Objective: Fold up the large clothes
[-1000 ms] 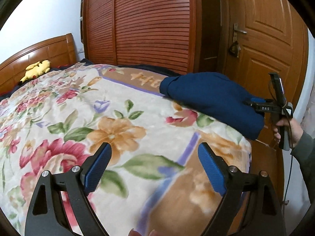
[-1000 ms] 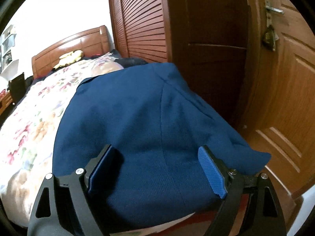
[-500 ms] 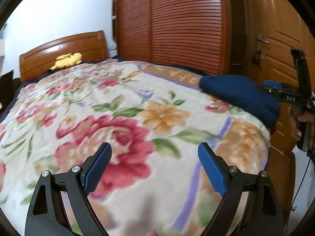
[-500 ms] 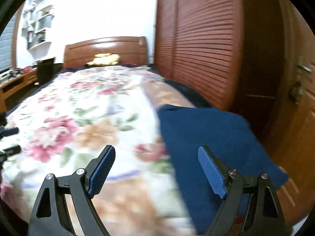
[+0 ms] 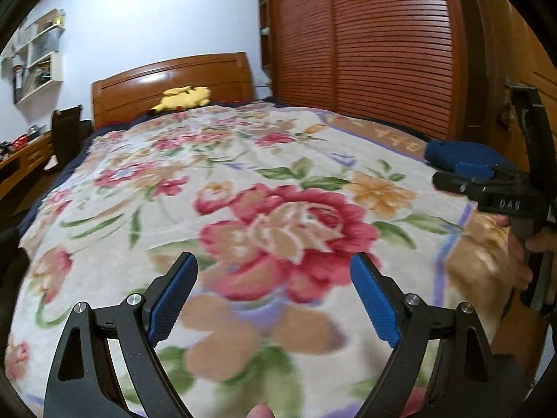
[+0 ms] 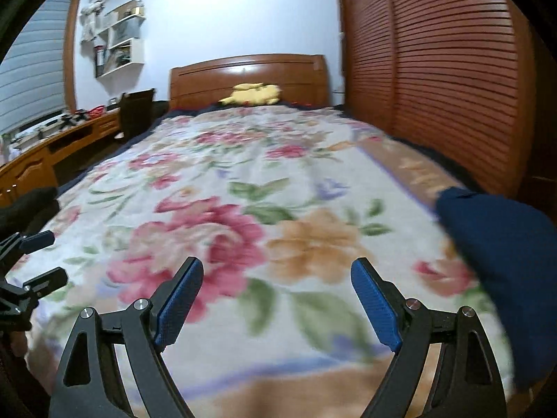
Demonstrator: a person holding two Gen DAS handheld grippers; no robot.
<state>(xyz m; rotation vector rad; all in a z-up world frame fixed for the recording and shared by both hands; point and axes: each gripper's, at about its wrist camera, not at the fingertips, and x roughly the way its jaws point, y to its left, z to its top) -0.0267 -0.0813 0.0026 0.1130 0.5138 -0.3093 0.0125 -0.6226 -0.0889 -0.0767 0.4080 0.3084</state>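
Observation:
A folded dark blue garment (image 6: 504,254) lies on the right near corner of the bed; the left wrist view shows it small at the far right (image 5: 459,151). My right gripper (image 6: 276,278) is open and empty over the floral blanket (image 6: 243,181), with the garment off to its right, clear of its fingers. My left gripper (image 5: 273,278) is also open with nothing between its pads, above a big red flower on the blanket. At the left edge of the right wrist view the left gripper (image 6: 43,259) shows with its fingers apart.
A yellow plush toy (image 5: 184,97) lies by the wooden headboard (image 5: 174,76). Slatted wardrobe doors (image 5: 383,52) line the bed's right side, with a wooden door (image 5: 536,87) beyond. A desk (image 6: 52,146), a dark chair (image 6: 135,111) and wall shelves (image 6: 122,41) stand at the left.
Both grippers swung left, away from the blue garment toward the middle of the bed. The garment slid from filling the right wrist view to its right edge. Both stayed open.

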